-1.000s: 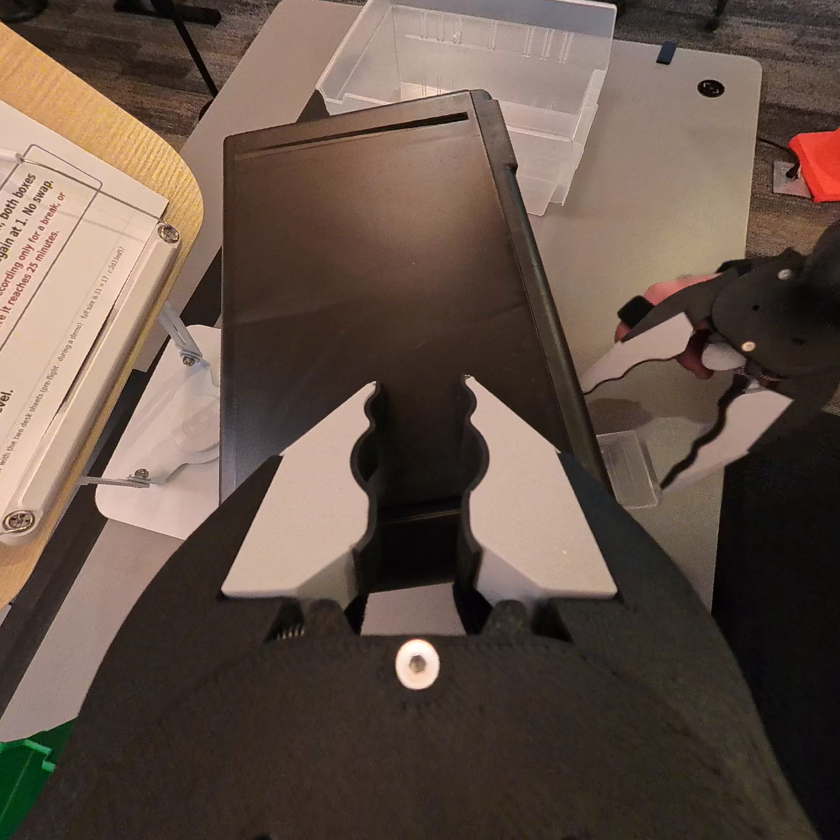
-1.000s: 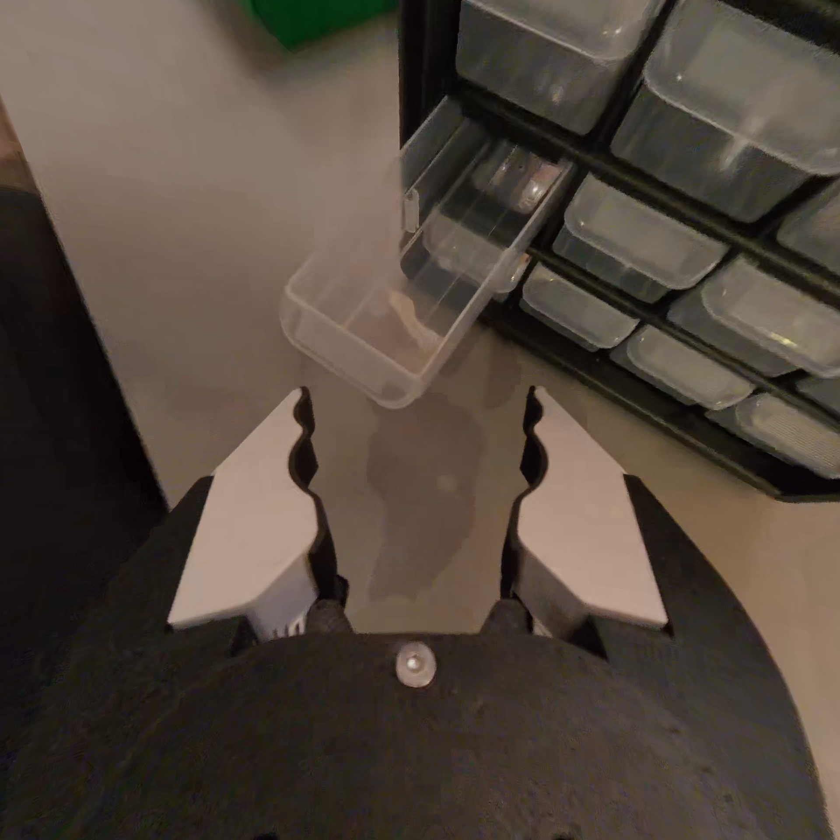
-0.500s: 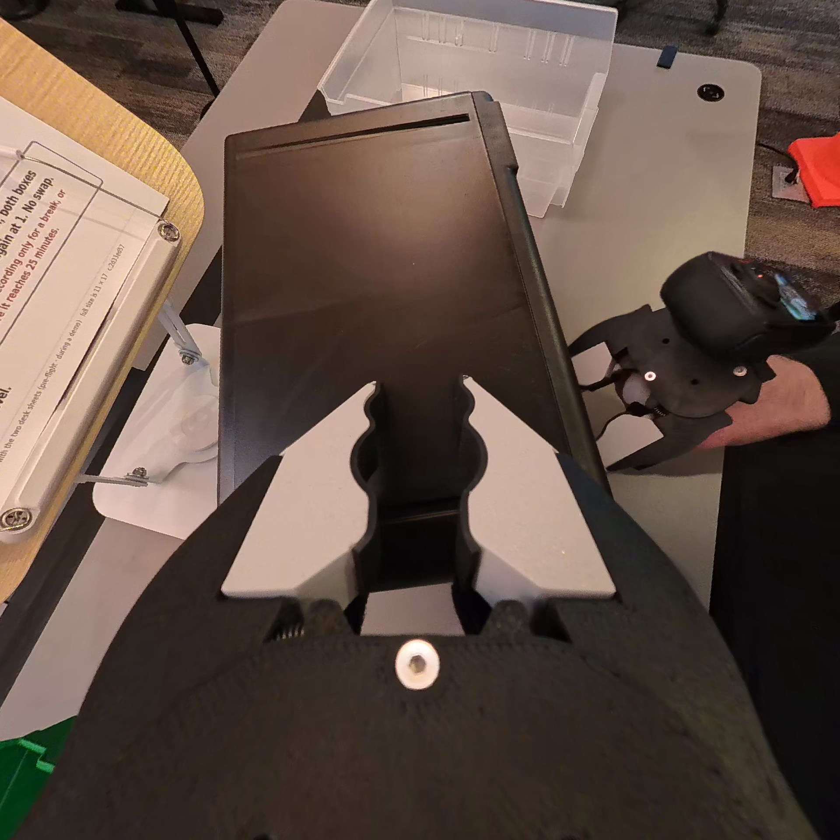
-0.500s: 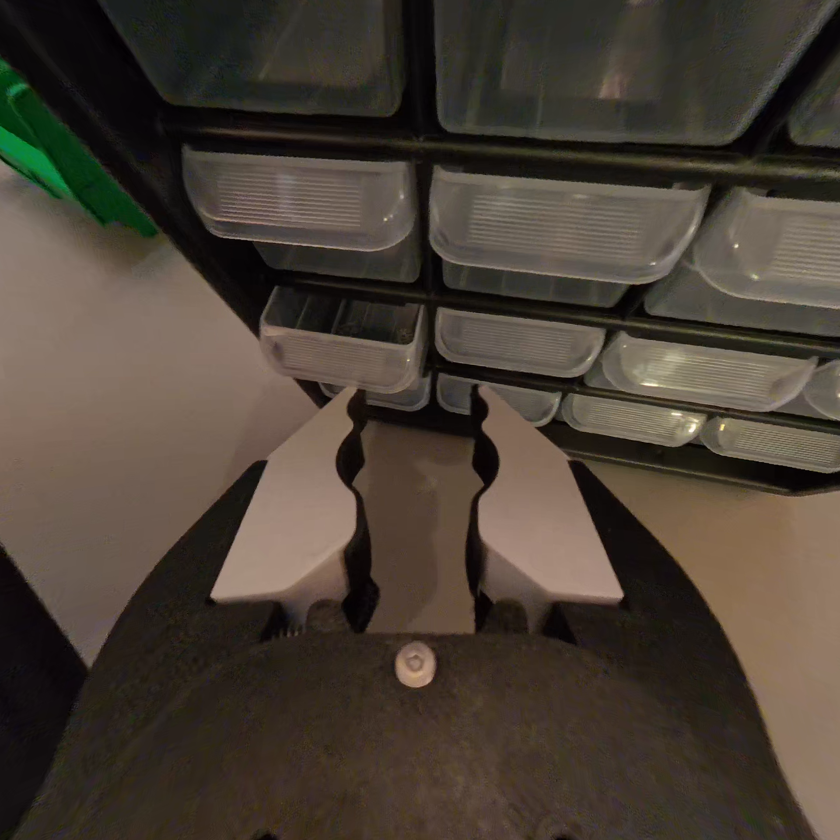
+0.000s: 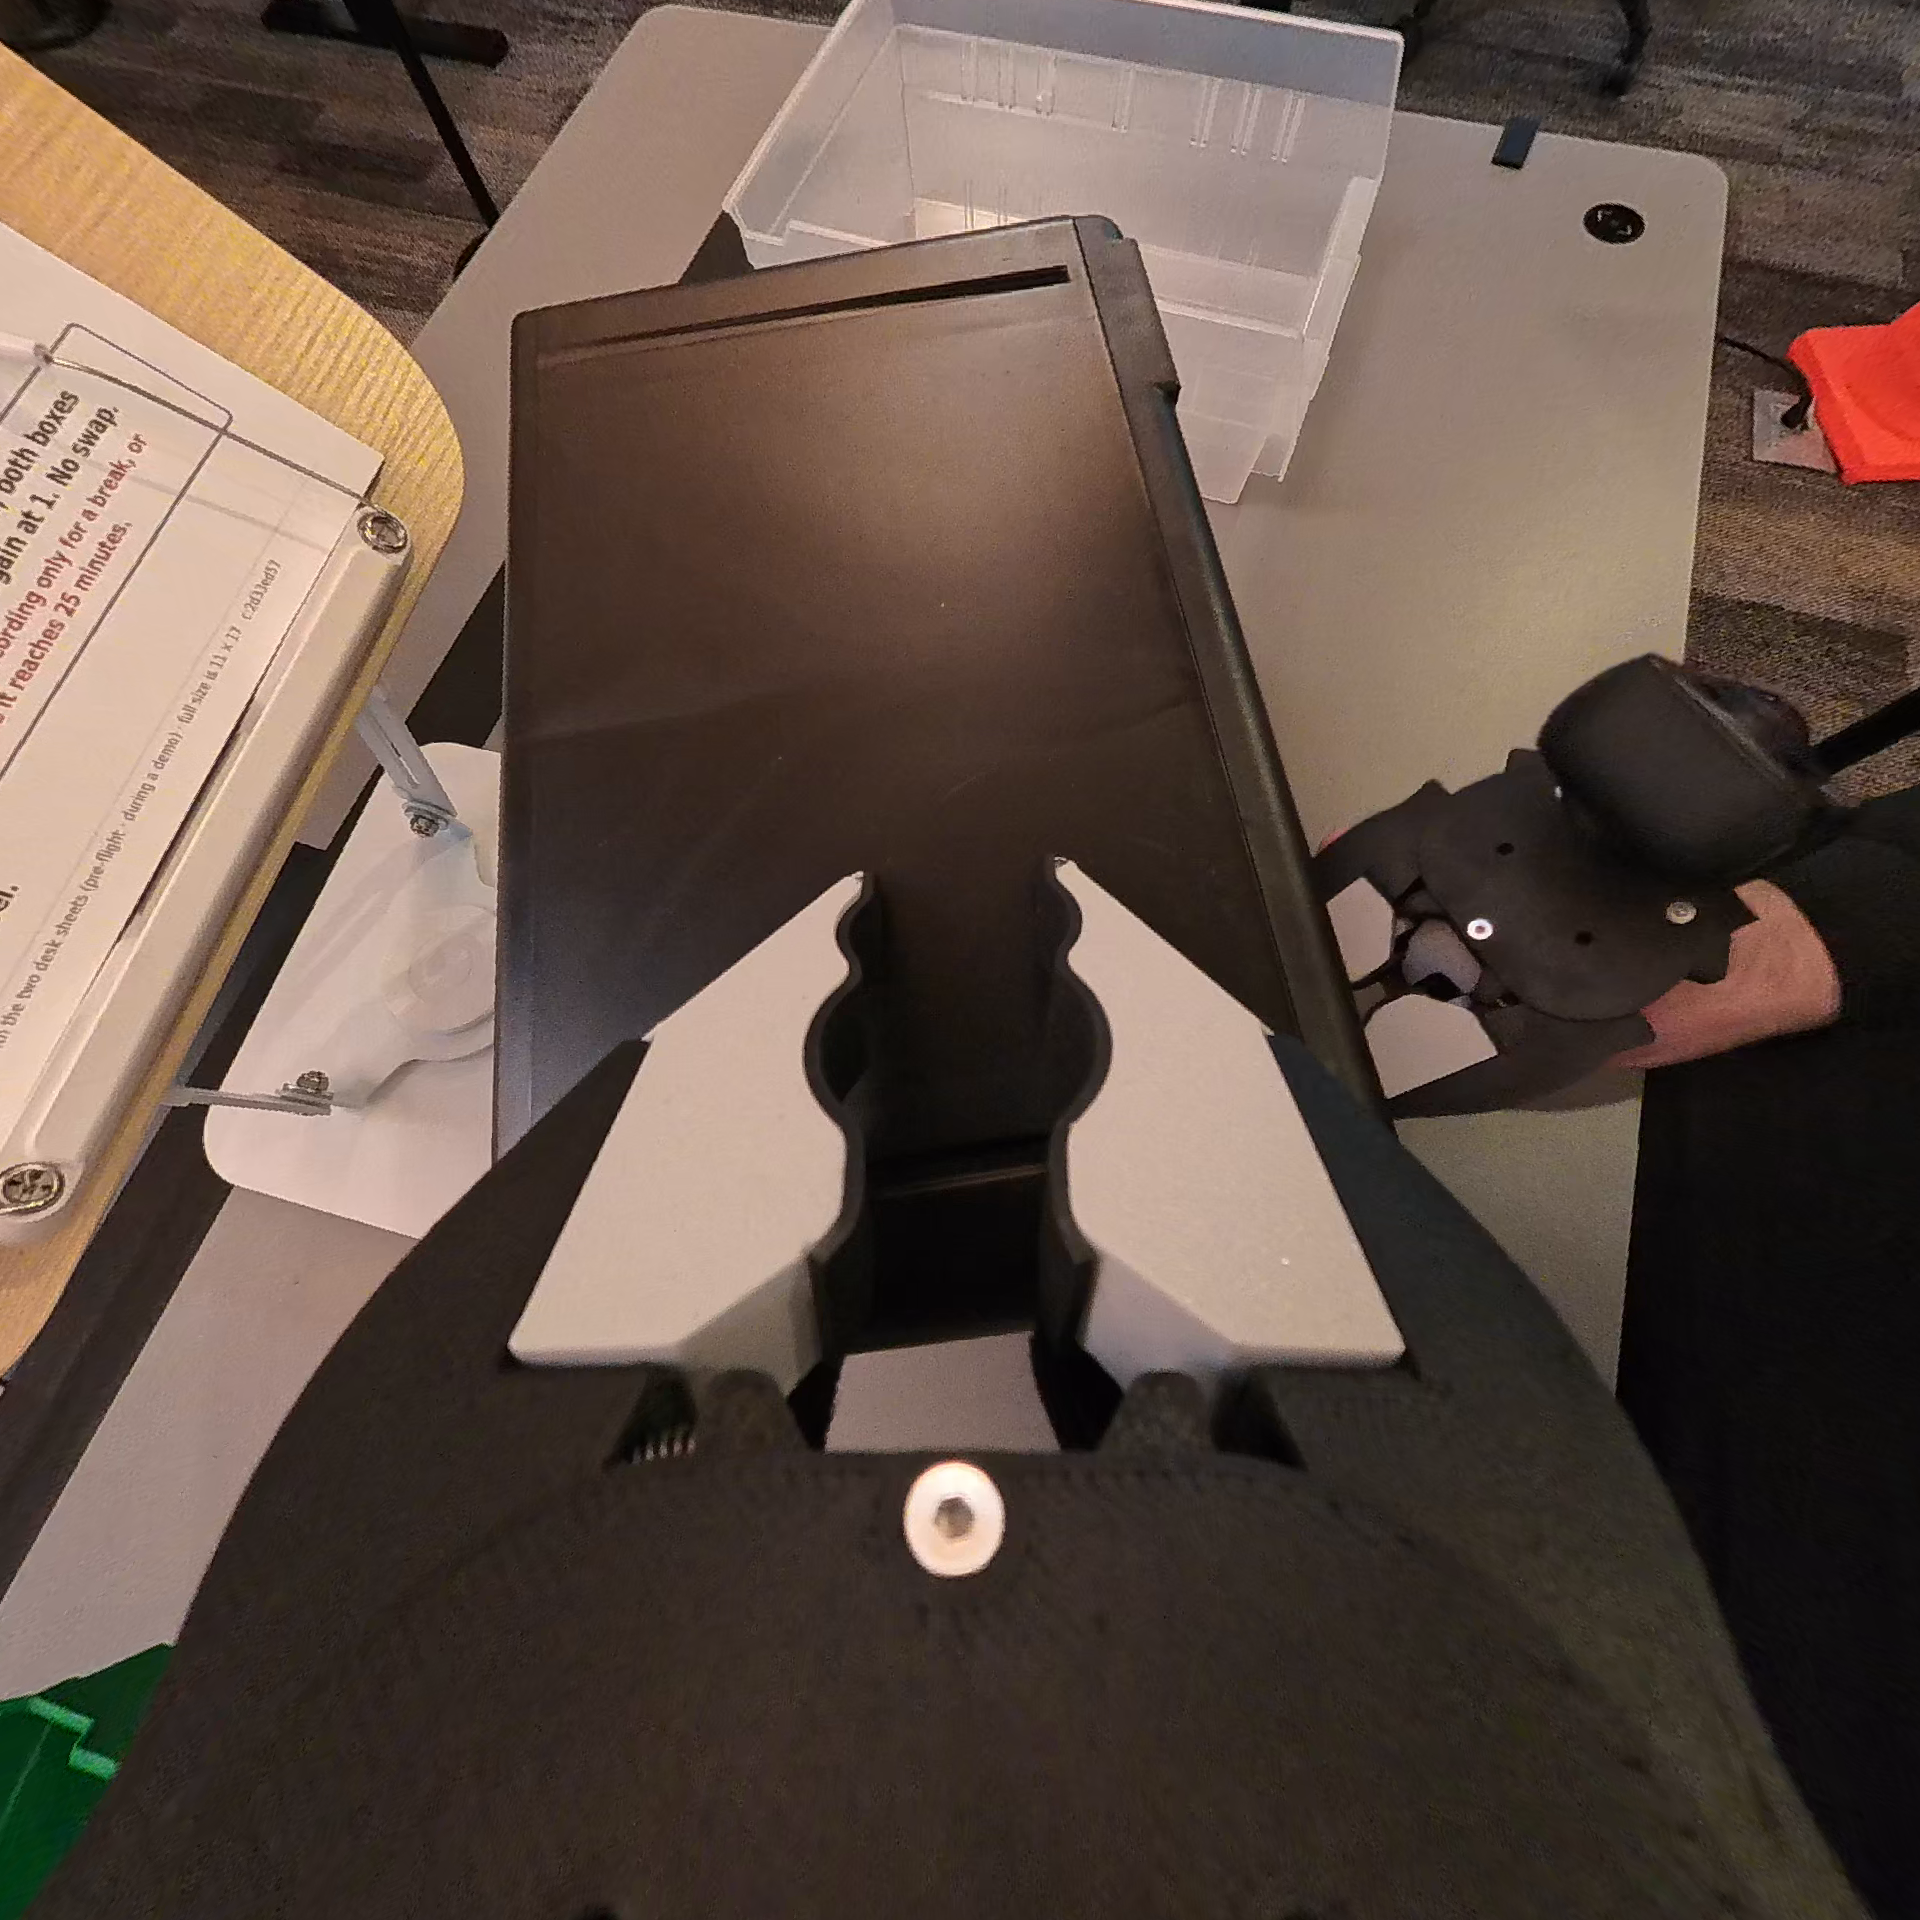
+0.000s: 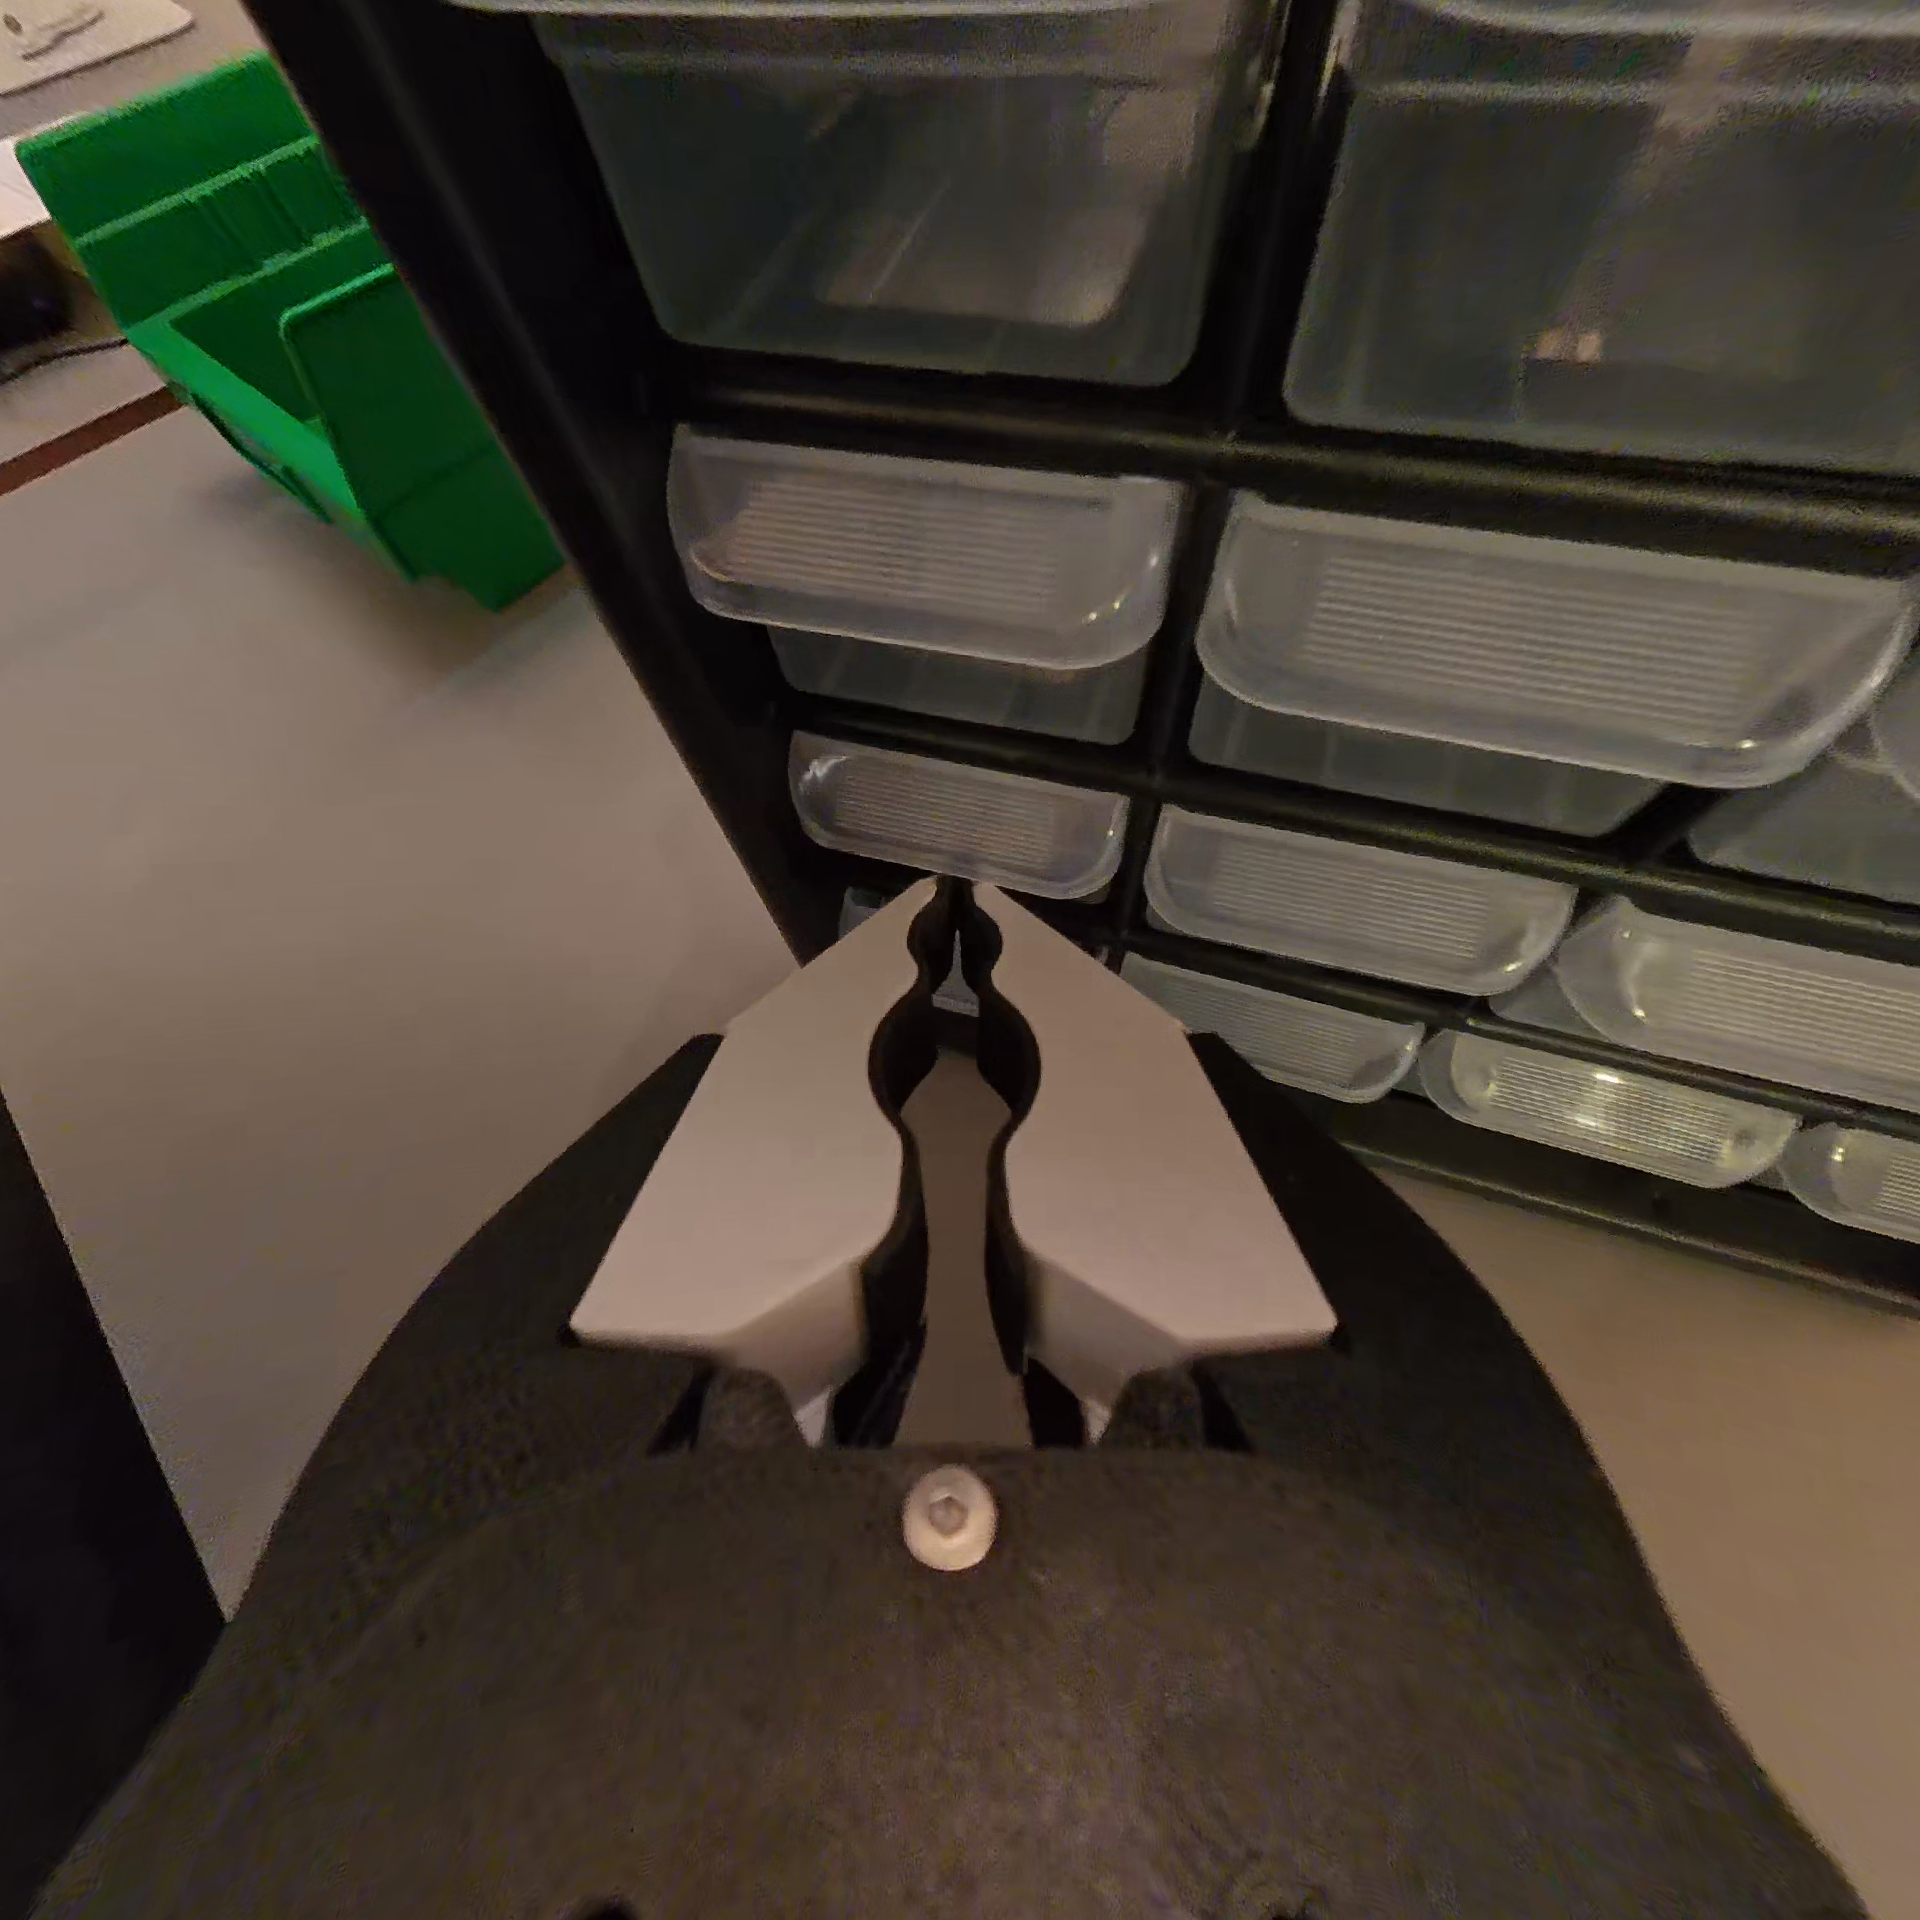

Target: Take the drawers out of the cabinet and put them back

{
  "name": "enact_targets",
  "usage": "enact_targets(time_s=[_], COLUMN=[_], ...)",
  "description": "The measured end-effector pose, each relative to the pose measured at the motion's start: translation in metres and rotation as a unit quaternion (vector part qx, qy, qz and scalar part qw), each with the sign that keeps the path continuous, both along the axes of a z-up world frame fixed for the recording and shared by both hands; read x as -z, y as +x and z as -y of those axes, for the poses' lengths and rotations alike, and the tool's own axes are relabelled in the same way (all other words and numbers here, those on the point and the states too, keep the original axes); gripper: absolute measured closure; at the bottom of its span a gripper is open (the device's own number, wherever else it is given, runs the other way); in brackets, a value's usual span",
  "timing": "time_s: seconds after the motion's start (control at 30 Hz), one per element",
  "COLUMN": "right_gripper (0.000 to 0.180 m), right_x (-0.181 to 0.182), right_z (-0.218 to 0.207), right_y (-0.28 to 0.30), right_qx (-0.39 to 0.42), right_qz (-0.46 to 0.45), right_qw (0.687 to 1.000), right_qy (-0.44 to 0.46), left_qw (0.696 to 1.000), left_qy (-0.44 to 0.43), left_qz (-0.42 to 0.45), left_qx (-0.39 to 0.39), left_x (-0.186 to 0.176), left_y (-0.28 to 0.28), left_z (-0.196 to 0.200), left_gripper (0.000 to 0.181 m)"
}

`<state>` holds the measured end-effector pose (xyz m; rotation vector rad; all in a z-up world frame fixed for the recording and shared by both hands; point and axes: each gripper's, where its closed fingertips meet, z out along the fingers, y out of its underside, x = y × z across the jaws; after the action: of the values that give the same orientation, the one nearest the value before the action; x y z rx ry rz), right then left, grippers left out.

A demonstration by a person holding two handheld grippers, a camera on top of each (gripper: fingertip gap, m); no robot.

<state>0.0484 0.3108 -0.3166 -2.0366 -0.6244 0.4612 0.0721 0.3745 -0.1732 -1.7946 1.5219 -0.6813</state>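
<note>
The cabinet (image 5: 852,644) stands on the grey table (image 5: 1455,582), black top facing up. The left gripper (image 5: 958,883), part open, presses on that top. The right gripper (image 6: 954,906), tips together with nothing between, meets a clear drawer (image 6: 961,821) pushed into the lower left column.

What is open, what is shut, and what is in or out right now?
left gripper, open, above the cabinet top
right gripper, shut, tips at the small drawer
small drawer, pushed in
other drawers, pushed in
clear bin, upright, looks empty
cabinet, upright
</note>
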Motion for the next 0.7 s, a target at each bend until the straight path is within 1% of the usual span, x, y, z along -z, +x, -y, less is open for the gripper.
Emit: enact_targets(time_s=[0.07,0.13,0.17,0.27,0.37,0.4,0.43,0.47,0.53,0.57,0.6,0.63,0.67,0.7], right_gripper=[0.179,0.178,0.178,0.167,0.156,0.152,0.148,0.143,0.123,0.118,0.116,0.118,0.126,0.126], right_x=[-0.001,-0.017,-0.027,-0.05,-0.071,-0.07,-0.065,-0.059,-0.054,-0.053,-0.051,-0.05,-0.049,-0.049], right_z=[0.004,0.006,0.003,-0.015,-0.035,-0.04,-0.044,-0.048,-0.057,-0.061,-0.066,-0.069,-0.071,-0.072], right_y=[0.006,0.021,0.036,0.101,0.172,0.189,0.199,0.203,0.207,0.204,0.2,0.196,0.191,0.188], right_qx=[-0.02,-0.038,-0.032,0.037,0.147,0.171,0.178,0.175,0.178,0.17,0.161,0.153,0.137,0.125], right_qz=[0.013,-0.003,-0.011,-0.023,-0.067,-0.075,-0.079,-0.084,-0.101,-0.111,-0.118,-0.125,-0.137,-0.15], right_qw=[1.0,0.999,0.999,0.997,0.981,0.977,0.976,0.978,0.976,0.977,0.978,0.978,0.979,0.979], right_qy=[-0.012,-0.001,0.014,0.058,0.105,0.106,0.095,0.081,0.071,0.068,0.062,0.061,0.059,0.054], left_qw=[1.0,1.0,1.0,1.0,1.0,1.0,0.999,0.998,0.994,0.992,0.991,0.987,0.982,0.978], left_qy=[0.0,-0.002,-0.002,-0.001,0.004,0.009,0.017,0.026,0.057,0.06,0.06,0.065,0.074,0.074], left_qz=[0.001,0.002,0.003,0.006,0.016,0.024,0.035,0.049,0.08,0.085,0.086,0.095,0.106,0.109], left_qx=[0.0,0.0,0.0,0.002,-0.004,-0.009,-0.016,-0.025,-0.048,-0.066,-0.088,-0.113,-0.14,-0.164], left_x=[0.0,0.0,0.0,-0.001,-0.002,-0.004,-0.006,-0.008,-0.016,-0.017,-0.016,-0.016,-0.017,-0.013], left_y=[0.0,0.0,0.0,-0.001,-0.001,-0.001,-0.002,-0.003,-0.008,-0.013,-0.019,-0.025,-0.031,-0.037], left_z=[0.0,0.0,0.0,-0.001,-0.002,-0.003,-0.005,-0.007,-0.008,-0.007,-0.007,-0.009,-0.011,-0.012], left_gripper=[0.152,0.152,0.152,0.15,0.149,0.148,0.144,0.14,0.137,0.133,0.13,0.126,0.122,0.117])
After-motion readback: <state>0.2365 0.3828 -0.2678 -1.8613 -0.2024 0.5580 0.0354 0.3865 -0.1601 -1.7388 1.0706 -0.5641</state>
